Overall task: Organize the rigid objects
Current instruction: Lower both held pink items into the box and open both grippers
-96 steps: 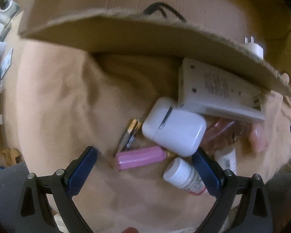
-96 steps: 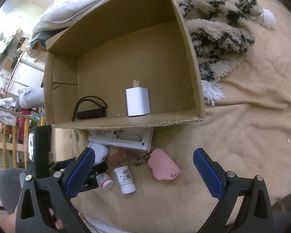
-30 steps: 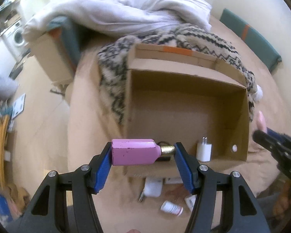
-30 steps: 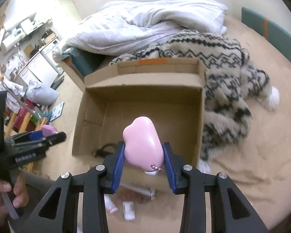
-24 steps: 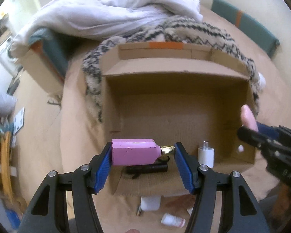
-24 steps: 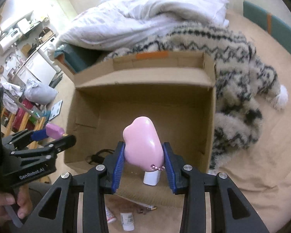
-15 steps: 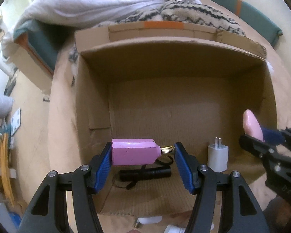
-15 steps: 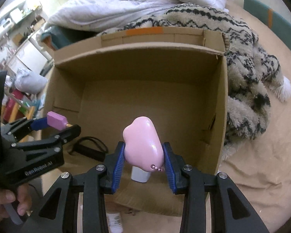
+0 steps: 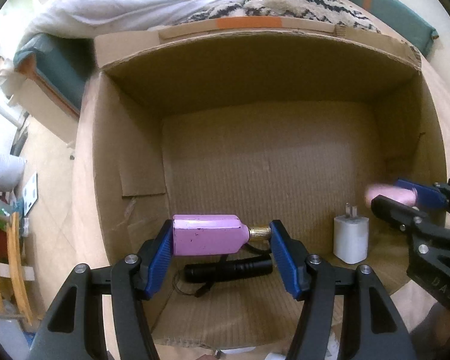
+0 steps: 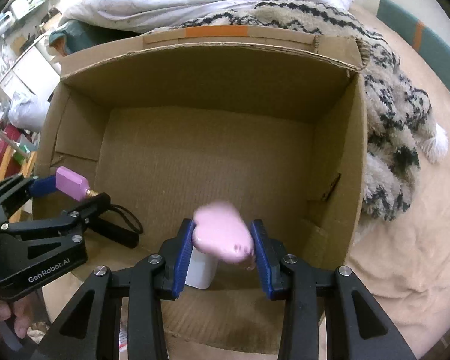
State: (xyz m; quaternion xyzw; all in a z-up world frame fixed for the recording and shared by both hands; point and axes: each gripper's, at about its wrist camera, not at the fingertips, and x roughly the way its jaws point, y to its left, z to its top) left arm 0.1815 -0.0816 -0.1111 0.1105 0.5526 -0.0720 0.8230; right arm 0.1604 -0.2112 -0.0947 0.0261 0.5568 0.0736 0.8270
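Over the box (image 9: 129, 138), the left gripper (image 9: 222, 241) clamps a pink bottle (image 9: 207, 238) while the right gripper (image 10: 222, 250) pinches a blurred pink case (image 10: 222, 237).

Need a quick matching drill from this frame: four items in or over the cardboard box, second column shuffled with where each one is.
Items:
1. pink bottle
2. pink cloud-shaped case
3. white charger plug
4. black flashlight

Places:
A. standing upright on the box floor
B. lying on the box floor
C. between the left gripper fingers
D. between the right gripper fingers, blurred

Pairs: 1-C, 2-D, 3-A, 4-B
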